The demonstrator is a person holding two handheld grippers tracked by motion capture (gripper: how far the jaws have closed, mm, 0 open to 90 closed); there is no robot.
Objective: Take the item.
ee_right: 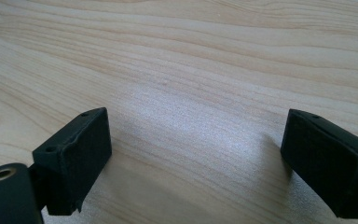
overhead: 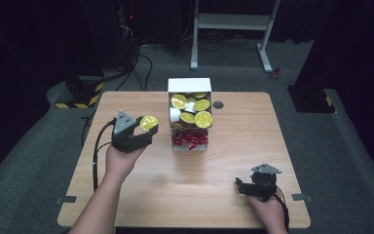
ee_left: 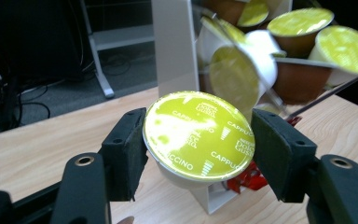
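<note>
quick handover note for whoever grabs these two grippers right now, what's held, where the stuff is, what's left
Left gripper: shut on a yellow-lidded coffee capsule, held above the table, left of the white dispenser box.
Right gripper: open, holding nothing, low over bare wood near the table's right front.
Dispenser box holds more yellow-lidded capsules; red wrapped items sit in its lower tray.
Done: one capsule gripped. Left: whether it is going in or coming out cannot be told.

Both grippers black: left gripper point(overhead: 144, 127) and right gripper point(overhead: 240, 185) each carry a grey three-cornered top plate and a trailing black cable, jaws end in rectangular black foam pads point(ee_right: 77, 154) with small screw holes, brass-ringed pivot holes behind, forearms bare, no sleeves.
</note>
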